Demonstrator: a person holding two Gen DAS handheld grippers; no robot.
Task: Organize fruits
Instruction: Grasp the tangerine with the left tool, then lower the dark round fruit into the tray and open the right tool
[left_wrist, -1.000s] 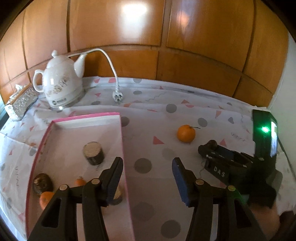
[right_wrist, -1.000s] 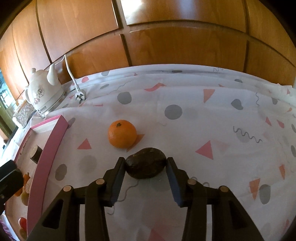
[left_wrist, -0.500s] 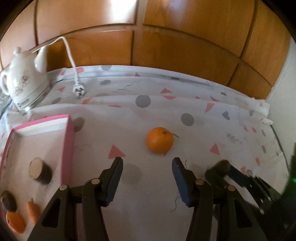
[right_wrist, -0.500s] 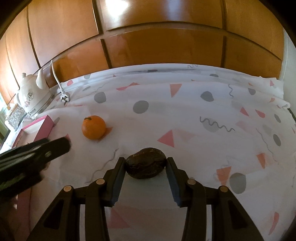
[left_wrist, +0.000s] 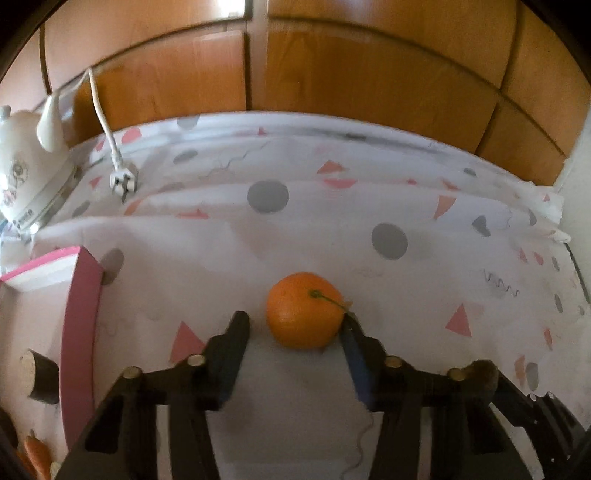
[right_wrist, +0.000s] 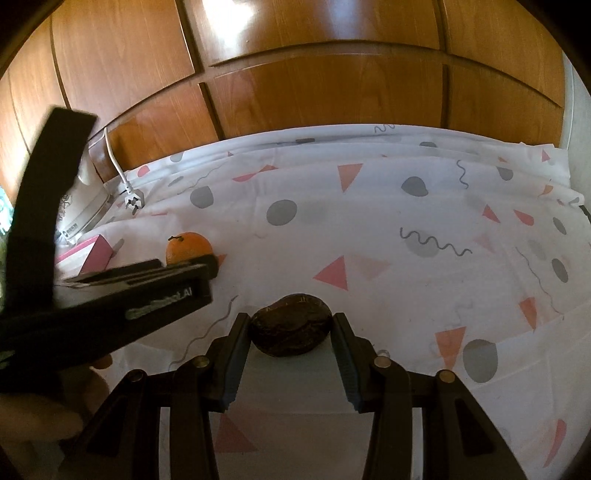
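Orange, round, stem still on: the small citrus fruit (left_wrist: 303, 310) sat on the white patterned tablecloth (left_wrist: 332, 221) between the fingers of the left gripper (left_wrist: 297, 326). Its jaws had just been closing around the fruit. The blue pad of the finger on the right (left_wrist: 351, 343) touched the rind; the finger on the left stood just apart from it, a sliver of cloth showing between. Not yet a grip on both sides.

The right gripper (right_wrist: 291, 332) was clamped on a dark brown, wrinkled oval fruit (right_wrist: 290, 330), held off the cloth with both pads pressed to its ends.

Risks, as judged: with one pad already pushing, the orange could roll toward the free finger or squirt forward out of the tips, since it sat far out near their ends. The stem lay against the touching pad and might tilt the fruit as the squeeze finishes. The two tools were close together, so a swing toward the pink-rimmed tray (left_wrist: 79, 325) could knock them.

Hard to make out: the tray was cut off beyond the left finger, only a brown cylindrical piece (left_wrist: 38, 376) and an orange scrap showing. The white ceramic kettle (left_wrist: 26, 177) was half out of frame. The left wrist view was motion-blurred.
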